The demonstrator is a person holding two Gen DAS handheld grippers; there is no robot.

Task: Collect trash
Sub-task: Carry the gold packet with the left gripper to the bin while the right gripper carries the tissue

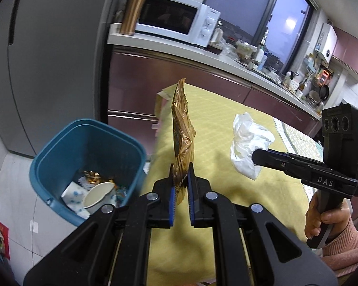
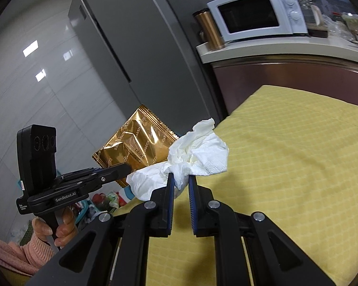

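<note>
My left gripper (image 1: 181,171) is shut on a gold foil wrapper (image 1: 182,133) and holds it upright above the edge of the yellow table (image 1: 226,202), just right of the blue trash bin (image 1: 59,166). The wrapper also shows in the right wrist view (image 2: 136,143), with the left gripper (image 2: 124,169) beside it. My right gripper (image 2: 181,178) is shut on a crumpled white tissue (image 2: 198,152) lifted over the table (image 2: 286,166). In the left wrist view the right gripper (image 1: 256,158) holds the tissue (image 1: 248,140) at the right.
The bin holds a paper cup (image 1: 97,196), tissue packs and foil scraps. A grey fridge (image 1: 47,59) stands behind it. A counter with a microwave (image 1: 176,21) and a copper tumbler (image 1: 132,13) runs along the back. Floor clutter (image 2: 105,200) lies left of the table.
</note>
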